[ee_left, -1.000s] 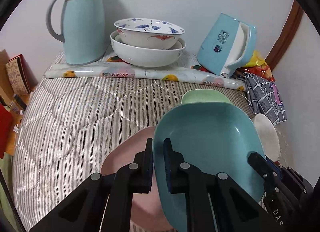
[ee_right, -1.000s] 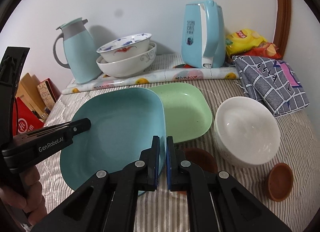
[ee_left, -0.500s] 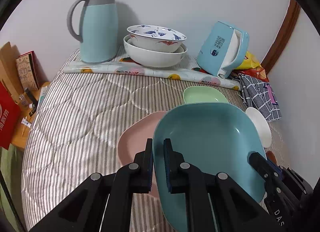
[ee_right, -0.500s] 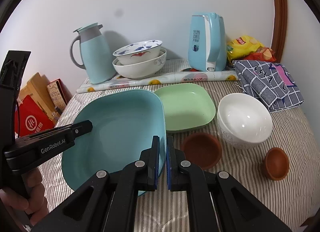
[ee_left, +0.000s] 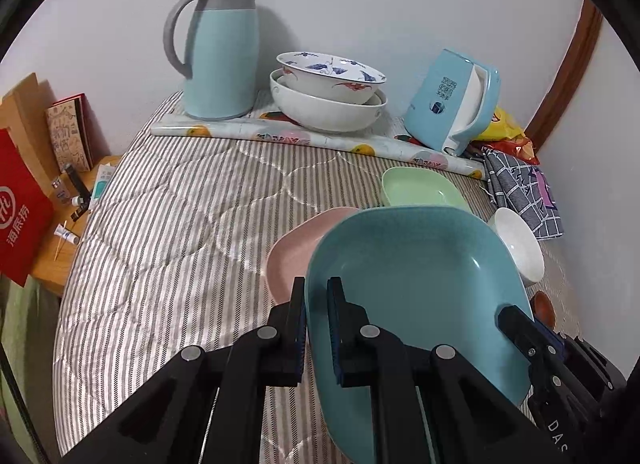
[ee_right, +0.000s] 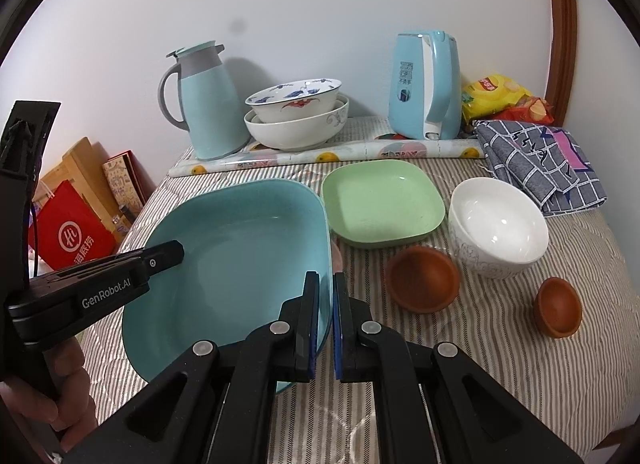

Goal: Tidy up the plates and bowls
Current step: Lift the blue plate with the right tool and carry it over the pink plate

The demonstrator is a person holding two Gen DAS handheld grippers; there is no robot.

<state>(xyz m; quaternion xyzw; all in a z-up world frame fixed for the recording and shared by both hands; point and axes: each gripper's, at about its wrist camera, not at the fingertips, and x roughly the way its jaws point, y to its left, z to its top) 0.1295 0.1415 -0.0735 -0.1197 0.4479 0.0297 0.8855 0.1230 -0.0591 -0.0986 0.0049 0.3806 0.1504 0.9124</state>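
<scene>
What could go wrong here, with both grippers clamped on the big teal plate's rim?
1. The large teal square plastic plate is held only by thin rim pinches from the left gripper and right gripper; uneven motion could twist it loose.
2. The pink plate lies partly hidden beneath it; lowering blind could knock it.
3. The brown clay bowl sits close beside the right gripper.

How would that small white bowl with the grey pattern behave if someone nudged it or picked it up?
The white bowl looks glazed and glossy, so probably slippery and breakable if knocked. It appears fairly deep on a narrow base, standing on a soft quilted cover, so a sideways push might tip it rather than slide it. Likely heavy for its size, unlike the green plate.
</scene>
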